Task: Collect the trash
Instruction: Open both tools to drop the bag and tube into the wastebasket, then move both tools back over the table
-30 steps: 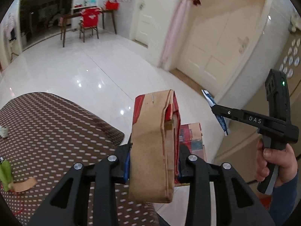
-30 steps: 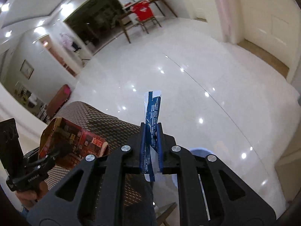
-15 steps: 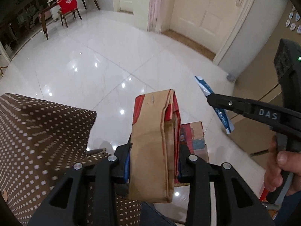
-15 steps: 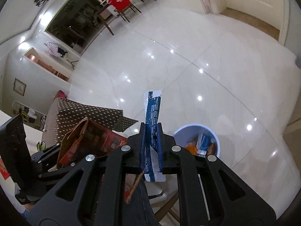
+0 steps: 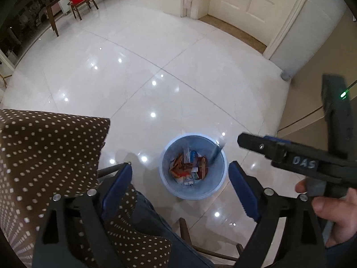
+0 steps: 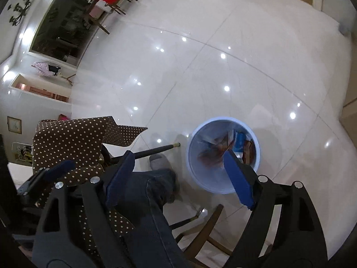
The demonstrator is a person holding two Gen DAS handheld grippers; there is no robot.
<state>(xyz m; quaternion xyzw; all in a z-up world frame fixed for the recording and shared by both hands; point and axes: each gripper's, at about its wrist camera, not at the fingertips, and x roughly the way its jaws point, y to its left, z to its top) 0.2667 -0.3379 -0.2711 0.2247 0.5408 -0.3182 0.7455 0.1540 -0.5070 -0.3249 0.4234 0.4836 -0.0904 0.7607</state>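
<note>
A light blue round trash bin [image 5: 193,165] stands on the white floor, holding several wrappers and the red-and-brown carton. It also shows in the right wrist view [image 6: 223,155]. My left gripper [image 5: 180,178] is open and empty, held above the bin. My right gripper [image 6: 178,159] is open and empty, also above the bin; in the left wrist view it [image 5: 279,151] reaches in from the right. A blurred blue wrapper [image 5: 216,150] is dropping at the bin's right rim.
A table with a brown dotted cloth [image 5: 44,156] is at the left, also in the right wrist view [image 6: 73,134]. The person's jeans leg and slipper [image 6: 159,163] are beside the bin. A wooden chair frame [image 6: 200,227] is below. Doors [image 5: 245,0] stand beyond the tiled floor.
Both grippers tilted down over the bin and opened. The carton left my left gripper and lies in the bin; the blue wrapper left my right gripper and is falling.
</note>
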